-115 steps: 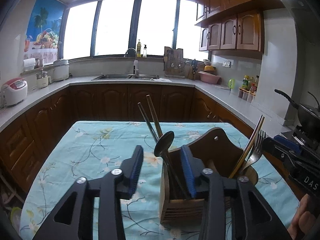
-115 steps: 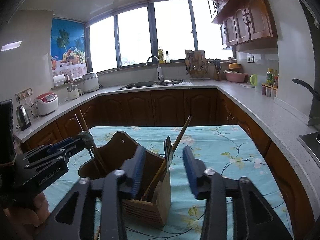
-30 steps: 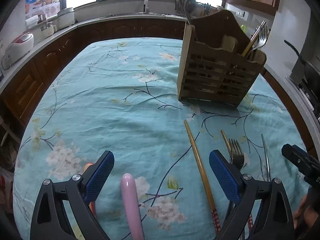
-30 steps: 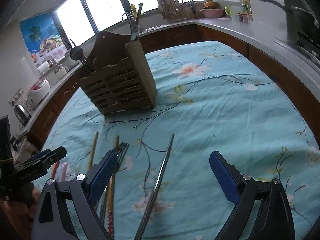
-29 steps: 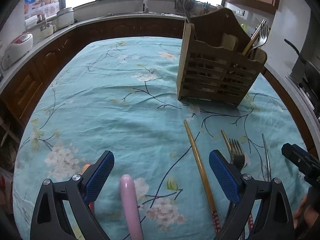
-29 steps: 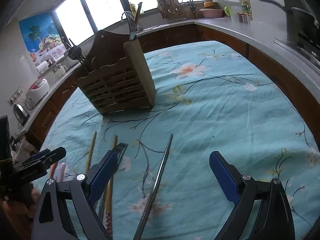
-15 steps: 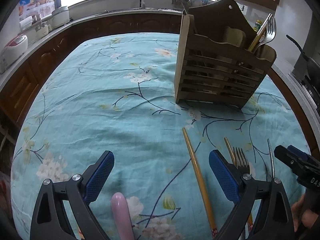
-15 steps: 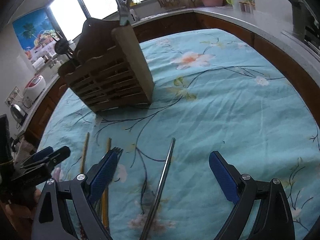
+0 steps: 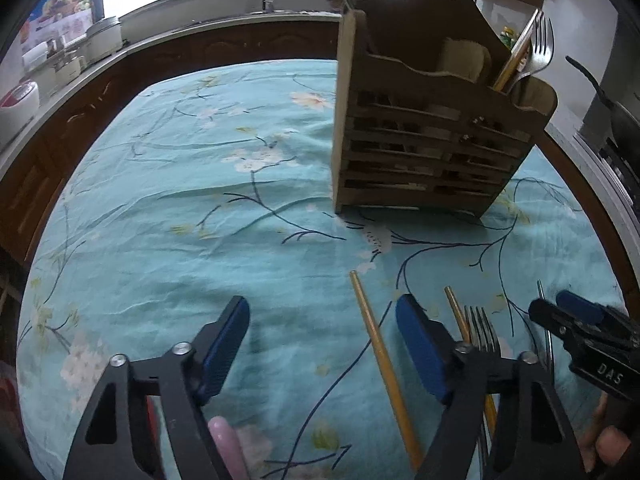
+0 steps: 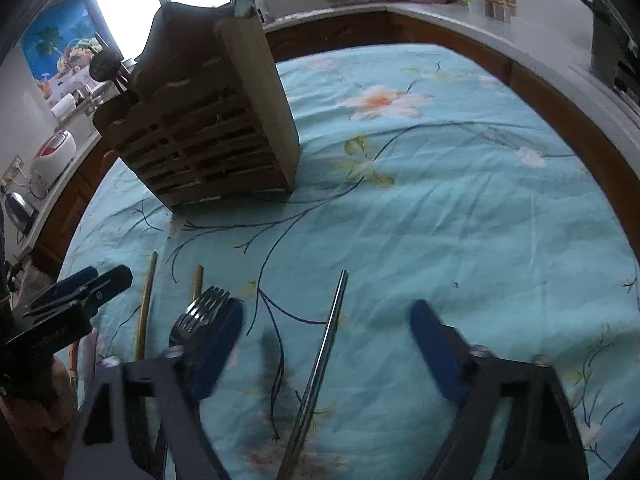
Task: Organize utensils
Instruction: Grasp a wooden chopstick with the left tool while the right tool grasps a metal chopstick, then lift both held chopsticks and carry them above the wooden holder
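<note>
Matt wooden caddy [image 9: 432,136], wrinkled cloth [image 10: 440,220], glossy metal fork [image 10: 200,312].

Steel chopstick [image 10: 320,364] & pink handle [image 9: 226,446] cut off at bottom edge (lower ends unseen).

White letters "DAS" stand on the black body of the right tool [image 9: 576,322]; nothing else is legible.

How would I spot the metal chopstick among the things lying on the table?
Start at the wooden caddy on the blue floral cloth. In front of it lie utensils; the metal chopstick is farthest right, between the right gripper pads. It is thin and silver-grey, unlike the yellow wooden ones.
</note>
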A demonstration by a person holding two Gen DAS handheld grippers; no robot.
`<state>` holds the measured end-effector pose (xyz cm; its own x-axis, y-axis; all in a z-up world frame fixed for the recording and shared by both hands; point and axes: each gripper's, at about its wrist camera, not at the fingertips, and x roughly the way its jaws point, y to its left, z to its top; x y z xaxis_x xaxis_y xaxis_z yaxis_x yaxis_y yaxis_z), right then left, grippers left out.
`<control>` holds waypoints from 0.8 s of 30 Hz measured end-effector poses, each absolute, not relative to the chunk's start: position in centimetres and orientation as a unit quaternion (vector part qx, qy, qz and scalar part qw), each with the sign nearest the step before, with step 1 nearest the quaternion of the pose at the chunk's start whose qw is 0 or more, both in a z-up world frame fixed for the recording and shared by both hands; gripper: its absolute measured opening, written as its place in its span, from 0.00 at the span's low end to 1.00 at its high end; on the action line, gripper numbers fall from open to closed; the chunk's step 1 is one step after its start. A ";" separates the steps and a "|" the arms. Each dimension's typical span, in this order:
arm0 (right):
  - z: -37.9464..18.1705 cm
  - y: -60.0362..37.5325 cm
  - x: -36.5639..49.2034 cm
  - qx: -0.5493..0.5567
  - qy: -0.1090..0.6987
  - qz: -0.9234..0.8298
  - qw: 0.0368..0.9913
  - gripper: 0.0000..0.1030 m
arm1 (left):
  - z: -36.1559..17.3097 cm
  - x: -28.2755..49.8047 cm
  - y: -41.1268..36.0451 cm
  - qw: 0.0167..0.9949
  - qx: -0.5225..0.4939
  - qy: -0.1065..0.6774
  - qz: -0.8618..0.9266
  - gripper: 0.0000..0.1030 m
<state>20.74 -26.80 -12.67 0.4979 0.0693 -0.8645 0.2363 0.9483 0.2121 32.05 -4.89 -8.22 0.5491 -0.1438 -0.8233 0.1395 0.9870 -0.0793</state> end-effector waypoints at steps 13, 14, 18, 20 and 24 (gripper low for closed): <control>-13.0 -26.0 22.1 0.083 0.512 -0.064 0.852 0.10 | -10.1 33.7 -6.7 0.868 0.027 0.487 -0.096 0.11; -13.0 -26.0 22.0 0.086 0.511 -0.061 0.853 0.08 | -10.2 33.8 -6.6 0.867 0.022 0.488 -0.099 0.10; -12.9 -26.5 21.7 0.114 0.507 -0.040 0.853 0.06 | -9.8 33.6 -5.9 0.866 0.007 0.488 -0.107 0.04; -12.4 -26.5 21.4 0.125 0.501 -0.034 0.856 0.06 | -9.3 33.1 -5.4 0.869 -0.005 0.482 -0.112 0.04; -11.0 -26.6 20.9 0.142 0.487 -0.024 0.861 0.05 | -7.6 31.8 -4.3 0.876 -0.026 0.466 -0.121 0.04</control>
<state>20.86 -26.63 -10.97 0.5245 0.0978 -0.8457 0.1791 0.9585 0.2219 31.79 -4.33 -7.64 0.5360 -0.2375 -0.8101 0.1882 0.9691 -0.1596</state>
